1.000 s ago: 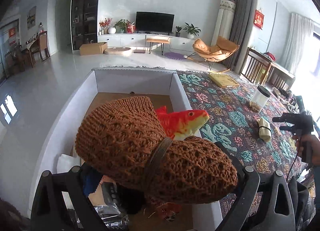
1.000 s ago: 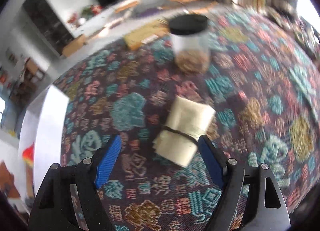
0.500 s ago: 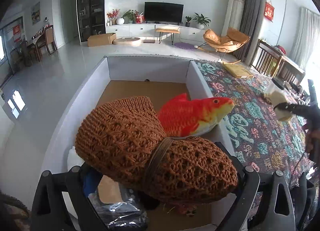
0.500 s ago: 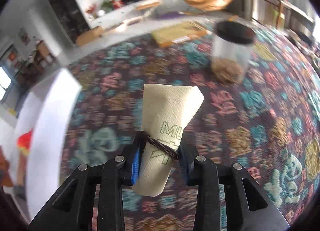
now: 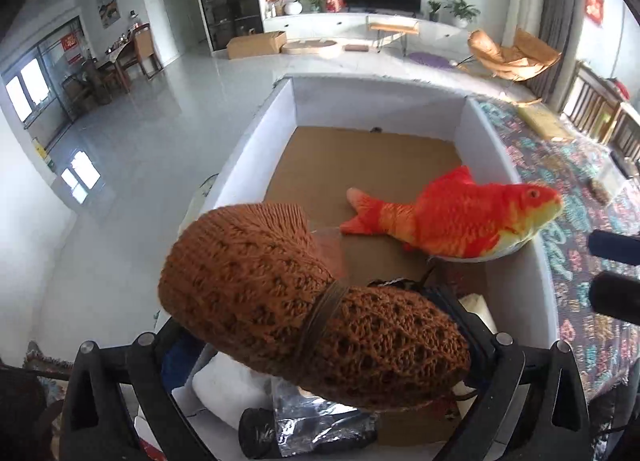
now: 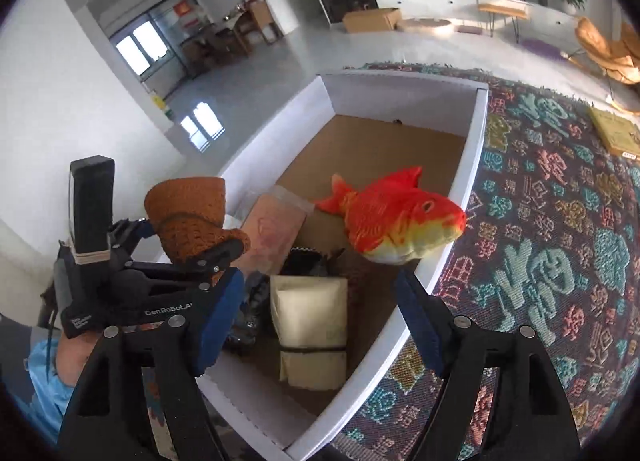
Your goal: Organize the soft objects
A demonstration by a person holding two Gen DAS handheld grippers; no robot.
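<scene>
My left gripper (image 5: 320, 345) is shut on a brown knitted roll (image 5: 280, 285) tied with a band, held above the near end of the white cardboard box (image 5: 508, 197). The same roll (image 6: 188, 221) and left gripper (image 6: 192, 249) show in the right wrist view. My right gripper (image 6: 320, 321) is open above the box's near end. A cream rolled cloth (image 6: 310, 325) tied with a dark band lies in the box below it. A red and yellow plush fish (image 6: 396, 217) lies in the box with its head on the right wall; it also shows in the left wrist view (image 5: 460, 217).
The box (image 6: 476, 149) stands on a patterned tablecloth (image 6: 560, 241). It also holds a pink packet (image 6: 272, 229), dark items (image 6: 308, 261), a white bundle (image 5: 228, 385) and a silvery bag (image 5: 312, 421). A yellow book (image 6: 612, 133) lies far right.
My right gripper carried the cream roll from the tablecloth to the box and opened, so the roll now lies inside. My left gripper has moved over the box with the brown roll.
</scene>
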